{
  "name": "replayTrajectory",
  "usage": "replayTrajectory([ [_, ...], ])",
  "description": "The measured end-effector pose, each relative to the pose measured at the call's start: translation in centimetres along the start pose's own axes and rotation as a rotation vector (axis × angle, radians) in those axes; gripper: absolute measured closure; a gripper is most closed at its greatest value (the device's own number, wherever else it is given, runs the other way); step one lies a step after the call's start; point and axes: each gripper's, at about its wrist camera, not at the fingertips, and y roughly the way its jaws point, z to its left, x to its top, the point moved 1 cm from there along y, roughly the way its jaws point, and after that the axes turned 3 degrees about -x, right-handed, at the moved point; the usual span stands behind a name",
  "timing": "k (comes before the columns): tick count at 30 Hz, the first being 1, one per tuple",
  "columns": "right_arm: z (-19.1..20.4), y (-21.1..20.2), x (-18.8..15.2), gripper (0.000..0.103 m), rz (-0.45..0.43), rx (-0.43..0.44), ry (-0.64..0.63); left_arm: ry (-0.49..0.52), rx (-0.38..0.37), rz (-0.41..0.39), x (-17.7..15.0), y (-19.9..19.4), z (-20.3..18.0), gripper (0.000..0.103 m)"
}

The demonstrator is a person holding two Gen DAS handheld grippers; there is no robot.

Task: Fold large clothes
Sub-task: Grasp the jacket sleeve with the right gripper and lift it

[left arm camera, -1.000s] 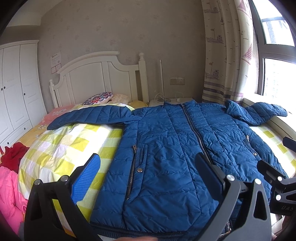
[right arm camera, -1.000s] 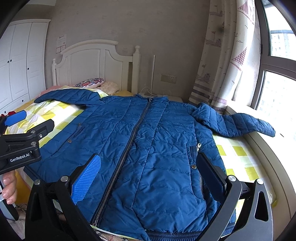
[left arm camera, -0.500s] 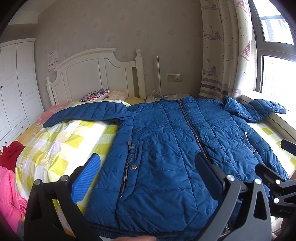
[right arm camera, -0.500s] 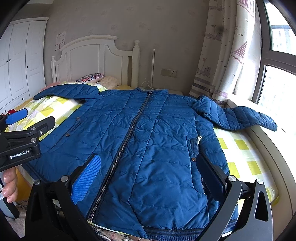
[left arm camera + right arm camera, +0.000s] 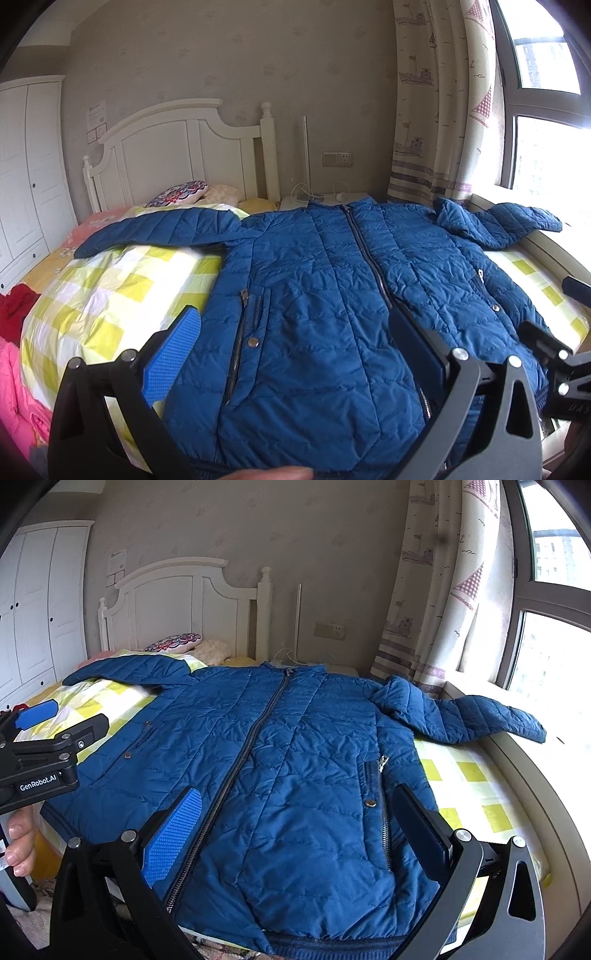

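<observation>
A large blue quilted jacket (image 5: 325, 288) lies flat and zipped on the bed, hem toward me, both sleeves spread out sideways. It also shows in the right wrist view (image 5: 295, 760). My left gripper (image 5: 291, 347) is open and empty above the hem on the jacket's left half. My right gripper (image 5: 295, 827) is open and empty above the hem on the right half. The left gripper also shows at the left edge of the right wrist view (image 5: 44, 738). The right sleeve (image 5: 465, 716) reaches onto the window sill.
The bed has a yellow-checked cover (image 5: 110, 288) and a white headboard (image 5: 177, 155). Pillows (image 5: 177, 192) lie at the head. Pink and red clothes (image 5: 14, 354) sit at the left. A white wardrobe (image 5: 29, 166) stands left; curtain (image 5: 443, 110) and window right.
Both grippers have tilted slightly, so the jacket sits lower in both views. The jacket itself has not moved and both grippers stay open.
</observation>
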Motion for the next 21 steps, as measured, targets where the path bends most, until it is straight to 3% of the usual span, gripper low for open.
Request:
replayTrajectory([
  [2,-2.3,1.3,0.8,0.004,0.010,0.006,0.050,0.009,-0.005,0.017,0.9,1.5,-0.1,0.002],
  [5,-6.9,5.1,2.2,0.004,0.101,-0.011,0.153,0.026,-0.037,0.111,2.8,6.3,0.0,0.002],
  [8,-13.7,10.5,3.4,0.004,0.192,-0.108,0.296,0.041,-0.034,0.245,4.5,13.1,0.1,0.002],
  [11,-20.1,15.6,3.7,0.004,0.263,-0.197,0.440,0.043,0.013,0.315,5.1,18.5,0.6,0.002],
  [15,-27.7,21.3,3.9,0.004,0.285,-0.327,0.578,0.039,0.060,0.416,4.6,25.9,1.1,0.002],
  [17,-29.9,23.4,4.1,0.004,0.290,-0.358,0.608,0.012,0.032,0.463,3.5,28.2,1.4,0.002],
  [21,-31.4,28.1,4.8,0.004,0.316,-0.360,0.615,-0.065,-0.026,0.436,2.7,28.7,2.5,0.002],
])
